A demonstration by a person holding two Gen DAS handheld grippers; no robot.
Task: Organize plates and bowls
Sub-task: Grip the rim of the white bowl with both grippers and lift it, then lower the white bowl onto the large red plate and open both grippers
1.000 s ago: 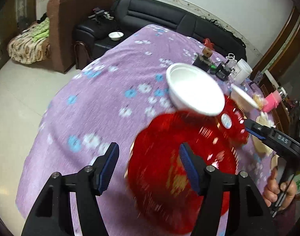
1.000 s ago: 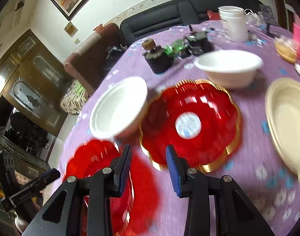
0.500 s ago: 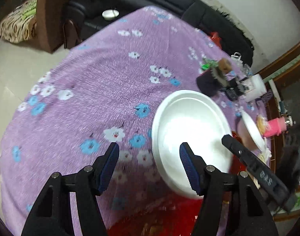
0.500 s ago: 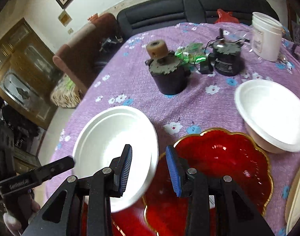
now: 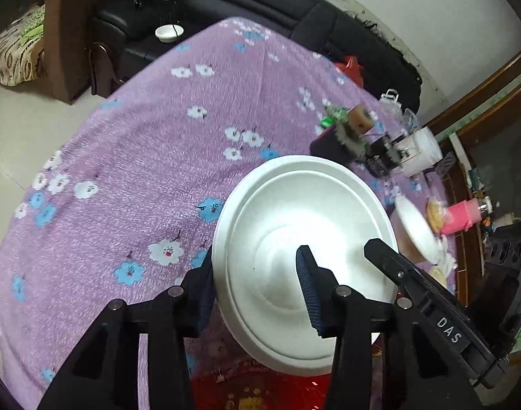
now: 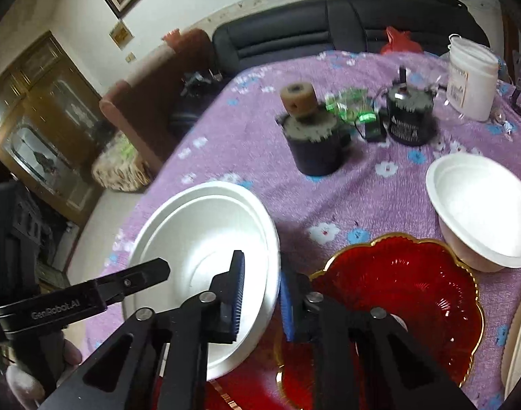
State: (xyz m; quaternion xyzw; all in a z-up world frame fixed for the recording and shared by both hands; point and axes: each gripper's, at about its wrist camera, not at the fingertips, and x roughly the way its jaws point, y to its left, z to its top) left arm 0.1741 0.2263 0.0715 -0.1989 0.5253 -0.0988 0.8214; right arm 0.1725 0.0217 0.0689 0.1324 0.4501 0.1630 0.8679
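1. While closing, left gripper (image 5: 257,294) straddles near-left rim of white foam bowl (image 5: 305,259): one pad outside, one inside, contact unclear. Bowl on purple floral tablecloth (image 5: 141,157), overlapping red plate (image 5: 257,389).
2. Right gripper (image 6: 260,299), jaws closing, brackets same bowl's (image 6: 202,256) right rim, beside gold-edged red plate (image 6: 397,290); second white bowl (image 6: 482,212) farther right.

Both wrist views look steeply down, close, sharing the white bowl (image 5: 305,259)
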